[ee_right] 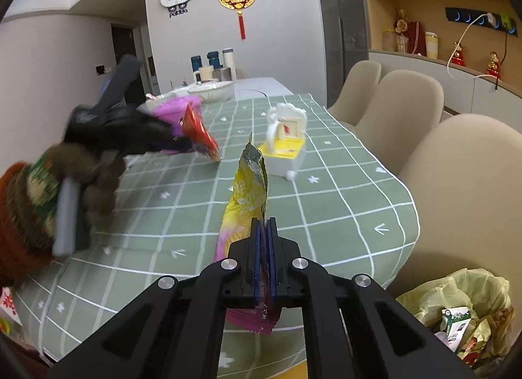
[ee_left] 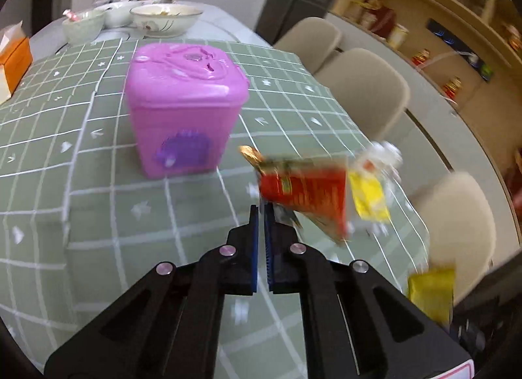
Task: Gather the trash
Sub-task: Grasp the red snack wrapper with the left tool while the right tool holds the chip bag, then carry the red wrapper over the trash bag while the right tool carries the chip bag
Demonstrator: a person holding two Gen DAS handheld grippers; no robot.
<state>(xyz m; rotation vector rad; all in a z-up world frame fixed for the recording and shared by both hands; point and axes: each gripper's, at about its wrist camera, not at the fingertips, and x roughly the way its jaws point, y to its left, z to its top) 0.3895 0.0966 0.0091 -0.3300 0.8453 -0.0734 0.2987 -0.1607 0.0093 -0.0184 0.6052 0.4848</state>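
My left gripper (ee_left: 262, 212) is shut on a red snack wrapper (ee_left: 306, 194), held above the green checked tablecloth (ee_left: 98, 215); it also shows blurred in the right wrist view (ee_right: 199, 132). My right gripper (ee_right: 263, 227) is shut on a yellow and pink chip bag (ee_right: 249, 196) that stands up between the fingers; its yellow end shows in the left wrist view (ee_left: 430, 291). A trash bin with a yellowish liner (ee_right: 456, 310) holding a carton and wrappers stands on the floor at the lower right.
A pink lidded box (ee_left: 184, 108) stands on the table left of the red wrapper. A white and yellow toy (ee_right: 287, 144) stands mid-table. Bowls (ee_left: 164, 20), cups and an orange tissue box (ee_left: 13, 59) sit at the far end. Beige chairs (ee_right: 401, 111) line the right side.
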